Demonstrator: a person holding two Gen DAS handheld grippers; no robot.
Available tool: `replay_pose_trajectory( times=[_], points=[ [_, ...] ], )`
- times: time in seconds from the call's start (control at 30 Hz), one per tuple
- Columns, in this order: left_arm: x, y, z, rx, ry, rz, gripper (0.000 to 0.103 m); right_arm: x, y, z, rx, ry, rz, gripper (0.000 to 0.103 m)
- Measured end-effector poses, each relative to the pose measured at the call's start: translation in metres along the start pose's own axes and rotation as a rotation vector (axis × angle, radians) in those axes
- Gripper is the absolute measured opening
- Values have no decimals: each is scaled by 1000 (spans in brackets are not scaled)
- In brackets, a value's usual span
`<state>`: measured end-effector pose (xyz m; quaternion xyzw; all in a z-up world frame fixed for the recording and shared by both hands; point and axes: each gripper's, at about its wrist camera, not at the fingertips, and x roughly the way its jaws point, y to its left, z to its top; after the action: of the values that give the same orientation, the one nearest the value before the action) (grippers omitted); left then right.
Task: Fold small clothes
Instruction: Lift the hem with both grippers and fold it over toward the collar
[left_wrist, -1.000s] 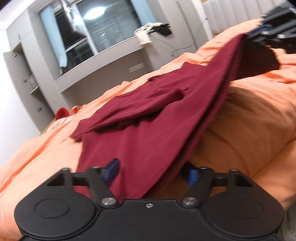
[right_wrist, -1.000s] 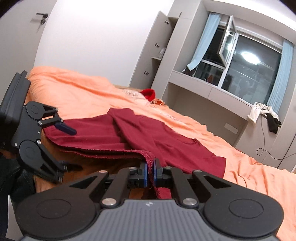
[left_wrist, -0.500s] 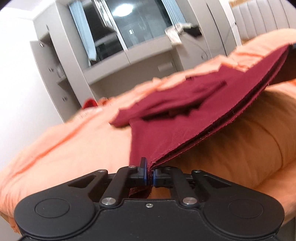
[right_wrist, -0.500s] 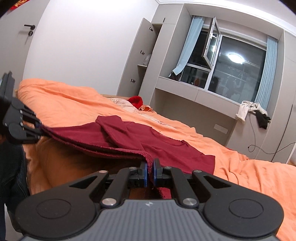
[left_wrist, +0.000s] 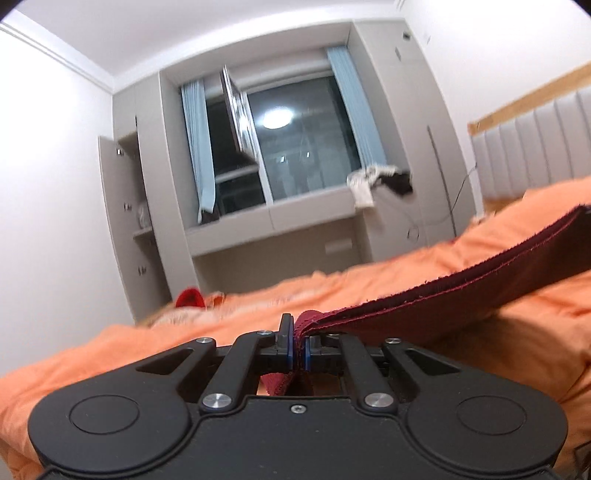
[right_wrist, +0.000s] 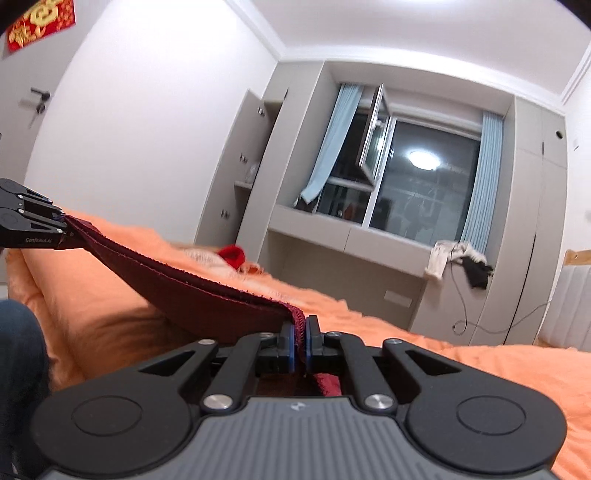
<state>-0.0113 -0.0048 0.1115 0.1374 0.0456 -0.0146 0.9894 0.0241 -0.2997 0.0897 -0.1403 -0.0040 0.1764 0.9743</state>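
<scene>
Orange bed (left_wrist: 388, 288); garment (left_wrist: 443, 291) between jaws

White walls, grey built-in cabinets (right_wrist: 243, 177) around a dark window (left_wrist: 299, 147) with pale blue curtains (right_wrist: 332, 147), orange bedding (left_wrist: 369, 288).

Open air above orange bed (right_wrist: 461, 365) ahead of both grippers. Taut maroon garment (right_wrist: 192, 291) spans between them, blocking the direct line across. Person's leg (right_wrist: 18, 354) crowds near left. Grey window-side desk (left_wrist: 280, 218) well beyond bed.
</scene>
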Motion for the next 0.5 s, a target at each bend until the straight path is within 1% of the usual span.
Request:
replay_pose_trajectory(
  times=[0.13,0.27,0.37,0.43,0.5],
  points=[
    [-28,-1,18,-16,-32,-18,5,-36,1,15,-14,-41,-17,6],
    [-35,0,32,-37,-52,-18,5,-50,3,26,-48,-80,-34,6],
    [-23,1,43,-55,-60,6,5,-35,1,33,-68,-111,-52,6],
    [-5,-1,53,-56,-65,27,5,-17,-2,38,-68,-132,-69,6],
    [18,-2,62,-51,-60,37,5,11,-7,45,-74,-140,-87,6]
  ],
)
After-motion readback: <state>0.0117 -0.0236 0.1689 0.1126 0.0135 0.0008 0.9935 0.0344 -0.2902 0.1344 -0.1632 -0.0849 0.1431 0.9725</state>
